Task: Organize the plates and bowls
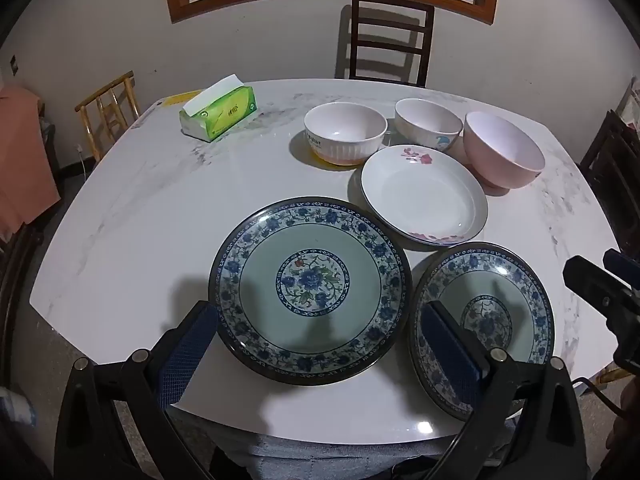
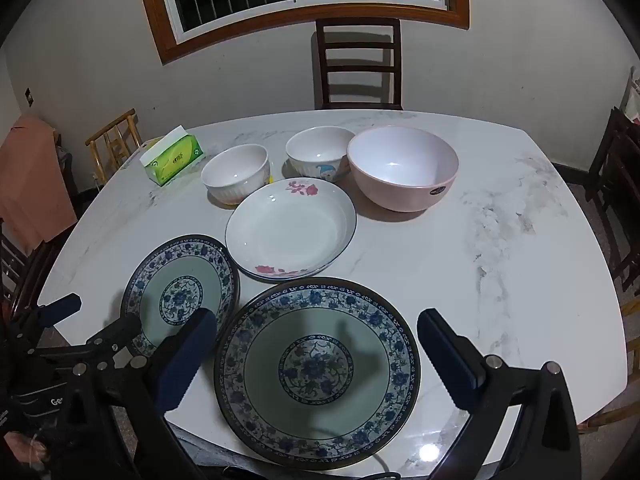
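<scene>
Left wrist view: the left gripper (image 1: 316,328) tilts down over the table (image 1: 120,240), fingers wide apart and empty, a blue-patterned plate (image 1: 310,290) lying between them. The right gripper (image 2: 316,332) tilts likewise, spread and empty, above a second patterned plate (image 2: 316,372).

The bench (image 2: 520,260) lies bare on its right side (marble, nothing on it). Plates and bowls crowd the middle, with a tissue box (image 2: 172,158) far left.
</scene>
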